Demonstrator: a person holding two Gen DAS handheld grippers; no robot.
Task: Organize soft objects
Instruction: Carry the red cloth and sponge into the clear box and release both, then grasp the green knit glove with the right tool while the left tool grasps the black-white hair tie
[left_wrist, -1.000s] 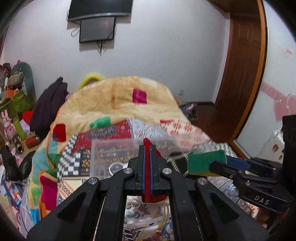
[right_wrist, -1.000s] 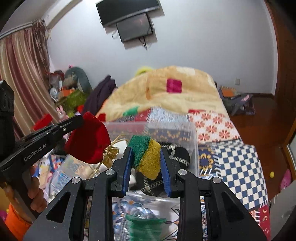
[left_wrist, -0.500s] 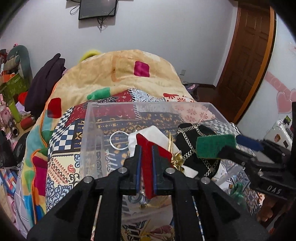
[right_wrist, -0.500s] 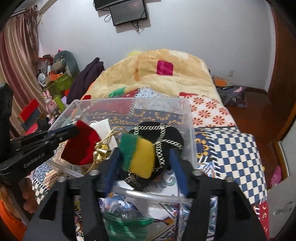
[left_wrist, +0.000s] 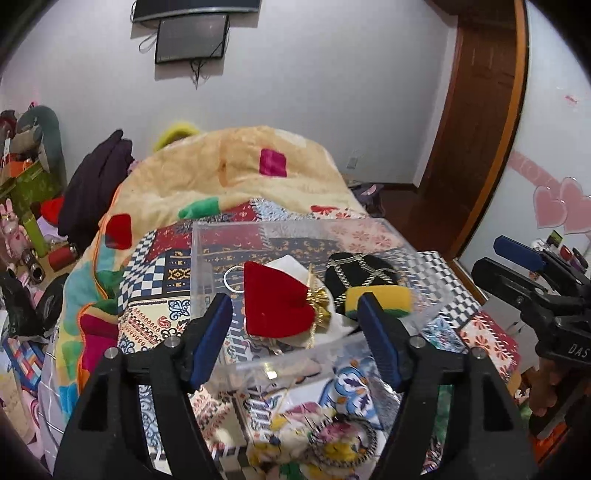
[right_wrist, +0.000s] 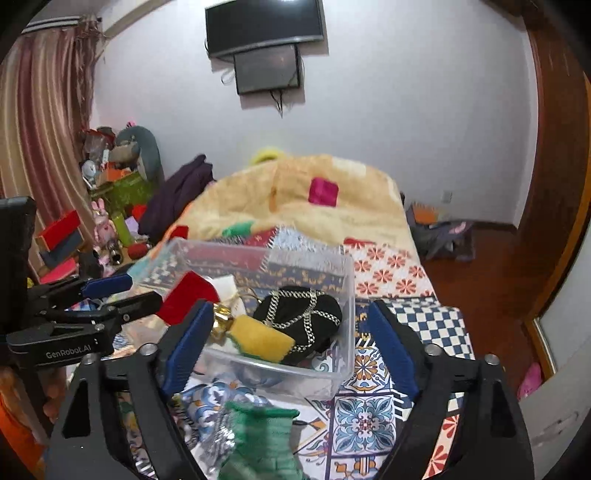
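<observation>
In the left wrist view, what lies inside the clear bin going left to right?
Thin silver ring → red velvet pouch with gold tie → yellow-and-green sponge, all inside the clear plastic bin.

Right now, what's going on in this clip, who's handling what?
A person with a handheld gripper in each hand is sorting soft items into a clear plastic bin on the bed. Both the left gripper and right gripper are open and holding nothing. A red velvet pouch and a yellow-green sponge lie inside the bin beside a black chain-trimmed pouch. A green item lies outside, in front of the bin.
</observation>
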